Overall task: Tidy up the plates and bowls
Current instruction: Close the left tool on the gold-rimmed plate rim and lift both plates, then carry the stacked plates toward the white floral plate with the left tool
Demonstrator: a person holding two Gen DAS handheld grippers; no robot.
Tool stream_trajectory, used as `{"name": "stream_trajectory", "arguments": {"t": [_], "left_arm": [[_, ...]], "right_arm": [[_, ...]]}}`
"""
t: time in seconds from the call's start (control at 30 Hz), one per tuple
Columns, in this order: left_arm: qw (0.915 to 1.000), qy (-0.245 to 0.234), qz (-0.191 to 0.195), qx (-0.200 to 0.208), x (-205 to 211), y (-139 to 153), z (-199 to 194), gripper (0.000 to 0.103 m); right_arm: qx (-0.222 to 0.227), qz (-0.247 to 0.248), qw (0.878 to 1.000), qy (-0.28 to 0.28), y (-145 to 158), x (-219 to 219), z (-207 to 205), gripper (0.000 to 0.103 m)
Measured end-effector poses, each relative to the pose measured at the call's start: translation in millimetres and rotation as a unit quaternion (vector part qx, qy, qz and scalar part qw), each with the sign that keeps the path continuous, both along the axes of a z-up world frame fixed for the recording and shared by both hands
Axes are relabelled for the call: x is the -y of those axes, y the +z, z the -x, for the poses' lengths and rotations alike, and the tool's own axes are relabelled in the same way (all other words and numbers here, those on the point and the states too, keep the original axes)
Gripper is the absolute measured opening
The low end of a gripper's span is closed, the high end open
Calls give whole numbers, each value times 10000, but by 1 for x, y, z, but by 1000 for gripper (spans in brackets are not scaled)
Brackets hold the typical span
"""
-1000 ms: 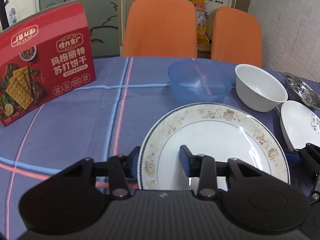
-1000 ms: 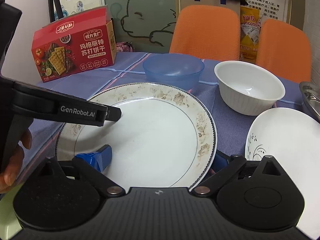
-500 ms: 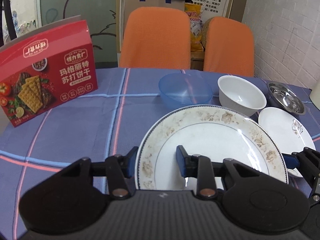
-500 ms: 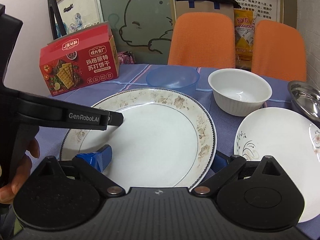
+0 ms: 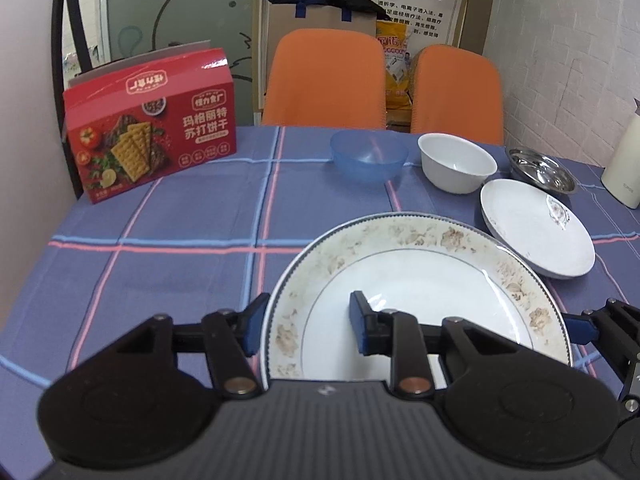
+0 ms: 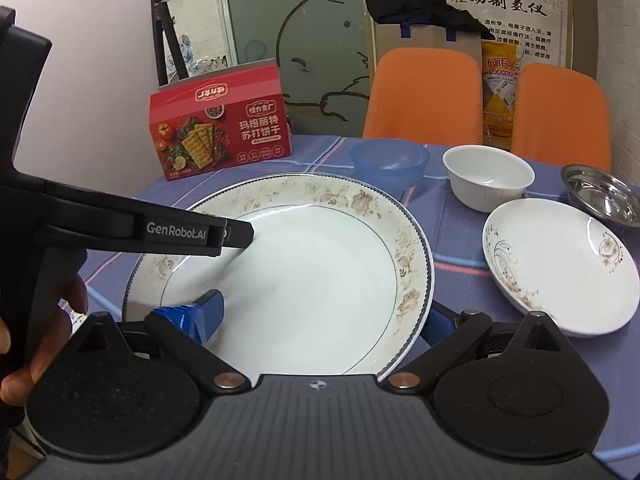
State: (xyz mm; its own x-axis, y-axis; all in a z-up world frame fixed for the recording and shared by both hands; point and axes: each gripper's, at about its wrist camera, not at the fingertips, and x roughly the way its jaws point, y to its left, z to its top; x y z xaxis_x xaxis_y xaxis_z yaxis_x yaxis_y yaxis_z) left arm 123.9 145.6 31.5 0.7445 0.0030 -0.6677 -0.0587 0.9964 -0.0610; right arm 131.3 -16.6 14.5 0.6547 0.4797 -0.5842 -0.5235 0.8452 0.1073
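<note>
Above the plaid tablecloth (image 5: 180, 264) the large floral-rimmed plate (image 5: 420, 280) is held between both tools. Beyond it, the blue bowl (image 5: 369, 156), white bowl (image 5: 457, 162), steel dish (image 5: 540, 170) and small white plate (image 5: 536, 232) all sit empty. The left gripper (image 5: 306, 330) pinches the plate's left rim, one finger inside, one outside; the right gripper (image 6: 320, 316) clamps the right rim likewise.

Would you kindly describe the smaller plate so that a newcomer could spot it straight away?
Start at the two orange chairs behind the blue plaid table, then follow the row of bowls rightward to the steel bowl. Just in front of it lies the smaller plate. Unlike the large plate with its brown floral rim, it is plain white with one little flower sprig.
</note>
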Motion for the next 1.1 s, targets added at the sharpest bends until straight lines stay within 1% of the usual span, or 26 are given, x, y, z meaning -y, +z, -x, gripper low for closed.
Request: {"name": "stream_trajectory", "arguments": {"t": [0.13, 0.23, 0.4, 0.53, 0.6, 0.67, 0.73, 0.87, 1.03, 1.1], "left_arm": [[10000, 15, -42, -68, 5, -9, 27, 27], [9999, 33, 41, -117, 6, -15, 38, 27], [9996, 36, 196, -204, 4, -26, 45, 27], [9999, 23, 88, -143, 5, -32, 44, 28], [9999, -25, 64, -94, 7, -32, 45, 31], [9999, -45, 143, -55, 5, -31, 46, 32], [9997, -13, 245, -1, 2, -29, 47, 37], [9996, 100, 274, 67, -4, -23, 45, 37], [9995, 75, 282, 121, -4, -16, 44, 43], [9996, 41, 247, 133, 1, -14, 43, 49]], "right_arm": [[-110, -49, 9999, -12, -7, 2, 24, 88], [-155, -32, 9999, -19, -12, 3, 36, 88], [-189, -12, 9998, -27, -17, 6, 44, 88], [-157, -75, 9998, 14, -22, 6, 46, 87], [-161, -47, 9999, -12, -24, 5, 45, 87], [-176, -61, 9998, -12, -27, 6, 43, 87], [-105, -15, 9999, -131, -27, 9, 43, 87], [132, -30, 9993, -342, -21, 17, 41, 87], [96, -175, 9989, -422, -18, 27, 37, 87], [16, -254, 9986, -468, -20, 32, 35, 87]]}}
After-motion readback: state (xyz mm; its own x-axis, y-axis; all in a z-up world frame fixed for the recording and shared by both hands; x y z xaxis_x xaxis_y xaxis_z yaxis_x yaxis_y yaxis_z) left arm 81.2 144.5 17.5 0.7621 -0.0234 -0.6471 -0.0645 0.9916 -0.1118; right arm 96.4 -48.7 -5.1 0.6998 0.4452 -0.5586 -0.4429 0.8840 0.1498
